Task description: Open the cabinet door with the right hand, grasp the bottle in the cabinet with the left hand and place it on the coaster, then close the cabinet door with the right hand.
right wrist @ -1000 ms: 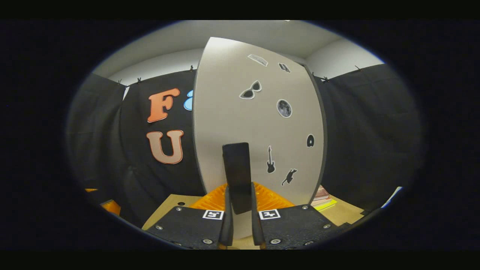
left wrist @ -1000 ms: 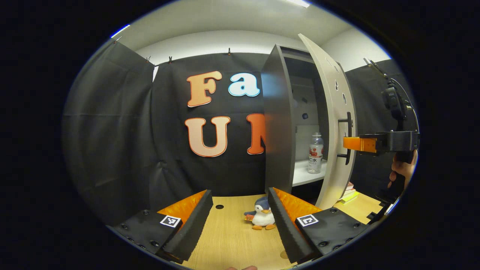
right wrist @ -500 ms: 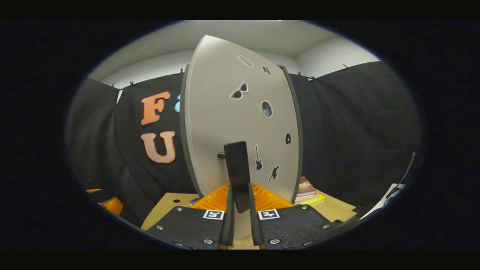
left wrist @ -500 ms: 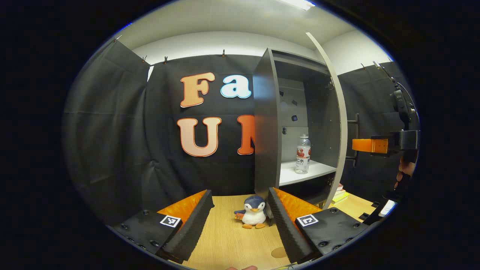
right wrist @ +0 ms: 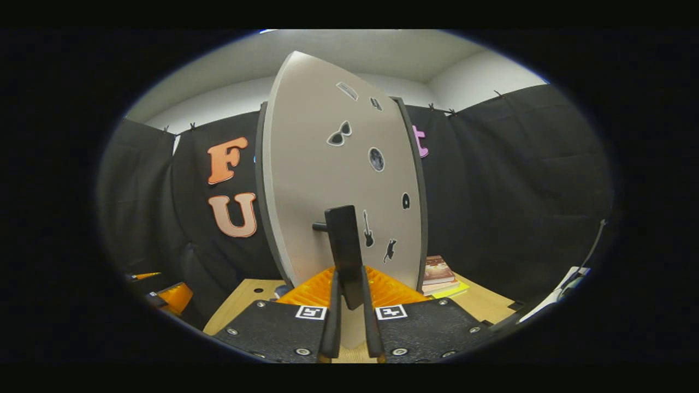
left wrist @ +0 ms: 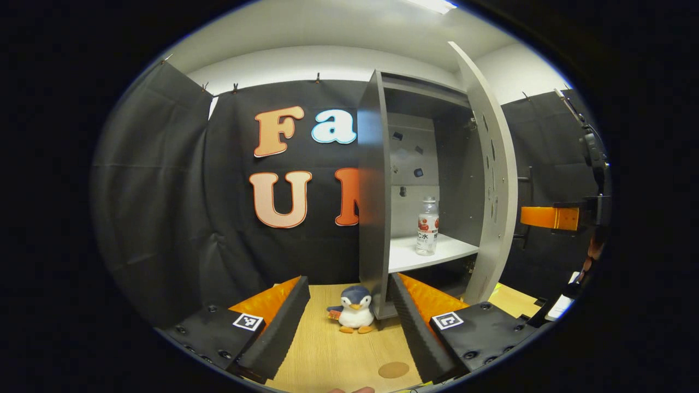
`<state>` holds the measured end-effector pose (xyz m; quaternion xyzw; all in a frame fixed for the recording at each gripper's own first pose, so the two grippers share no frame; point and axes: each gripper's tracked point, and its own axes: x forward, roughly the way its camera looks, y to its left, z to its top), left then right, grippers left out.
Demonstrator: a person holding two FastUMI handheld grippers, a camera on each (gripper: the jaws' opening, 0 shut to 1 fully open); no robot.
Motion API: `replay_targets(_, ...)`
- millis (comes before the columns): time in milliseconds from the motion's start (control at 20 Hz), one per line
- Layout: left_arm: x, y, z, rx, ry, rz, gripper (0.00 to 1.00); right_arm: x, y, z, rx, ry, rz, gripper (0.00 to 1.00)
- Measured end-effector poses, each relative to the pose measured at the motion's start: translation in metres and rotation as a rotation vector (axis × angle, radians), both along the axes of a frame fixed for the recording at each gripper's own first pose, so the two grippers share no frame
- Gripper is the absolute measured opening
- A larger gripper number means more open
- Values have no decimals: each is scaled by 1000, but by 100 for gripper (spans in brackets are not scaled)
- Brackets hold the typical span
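Observation:
The grey cabinet (left wrist: 374,196) stands open on the wooden table. A clear bottle (left wrist: 427,226) with a red label stands upright on its white shelf (left wrist: 404,256). The door (left wrist: 494,180) is swung wide to the right. My right gripper (right wrist: 349,289) is shut on the door's black bar handle (right wrist: 345,245); it also appears far right in the left gripper view (left wrist: 549,217). My left gripper (left wrist: 348,284) hangs open and empty over the table, well short of the cabinet. A round brown coaster (left wrist: 394,369) lies on the table by its right finger.
A small plush penguin (left wrist: 354,316) sits on the table in front of the cabinet's left wall. A stack of books (right wrist: 439,270) lies behind the door's foot. The door face (right wrist: 338,164) carries several stickers. Black cloth walls close in the table.
The door has swung further open with my right gripper on its handle, baring more of the shelf and bottle. The left gripper's view has drifted, so cabinet and penguin sit further left.

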<state>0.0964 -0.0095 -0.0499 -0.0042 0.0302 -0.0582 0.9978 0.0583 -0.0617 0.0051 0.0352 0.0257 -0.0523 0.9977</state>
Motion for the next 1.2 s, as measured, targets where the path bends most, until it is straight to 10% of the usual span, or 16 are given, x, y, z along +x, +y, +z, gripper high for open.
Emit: replay_targets(1200,-31,-128,13,15,9,21,97,-19,-43,1,-21,10,18,16)
